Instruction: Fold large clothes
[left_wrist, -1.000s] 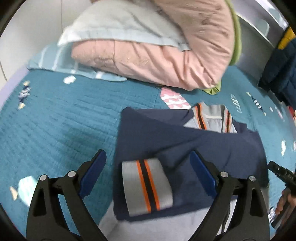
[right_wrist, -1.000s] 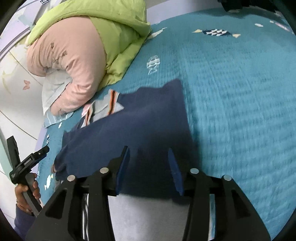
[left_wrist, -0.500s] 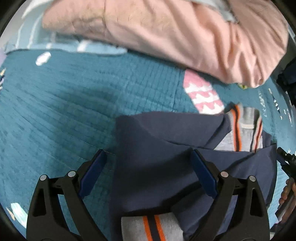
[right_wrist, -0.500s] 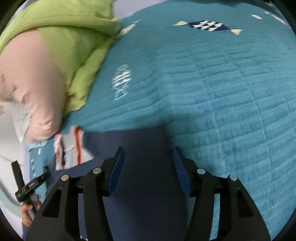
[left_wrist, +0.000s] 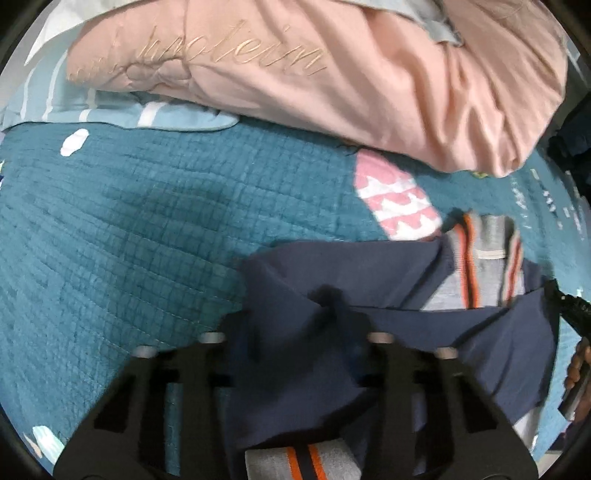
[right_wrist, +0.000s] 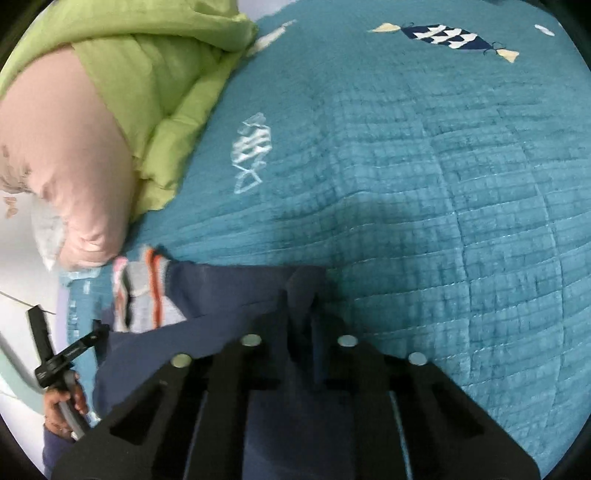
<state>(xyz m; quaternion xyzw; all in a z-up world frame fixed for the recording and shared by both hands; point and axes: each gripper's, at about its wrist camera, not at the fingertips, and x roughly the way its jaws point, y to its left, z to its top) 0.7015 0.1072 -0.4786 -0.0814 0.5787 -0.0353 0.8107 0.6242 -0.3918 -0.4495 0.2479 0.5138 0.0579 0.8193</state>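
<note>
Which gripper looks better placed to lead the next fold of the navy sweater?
Neither clearly; probably both together. The left gripper is shut on the navy sweater at its upper edge, and the right gripper is shut on its far corner, over the teal quilt.

A navy sweatshirt (left_wrist: 332, 280) is lying partly folded on the teal quilted bed, near the pillow end. Its grey ribbed collar (left_wrist: 487, 273), striped in orange and dark blue, is showing at the edge toward the pillows. A grey striped cuff (left_wrist: 299, 463) is resting on the navy cloth. Two bunched-up spots are rising as peaks in the fabric (right_wrist: 229, 295).
</note>
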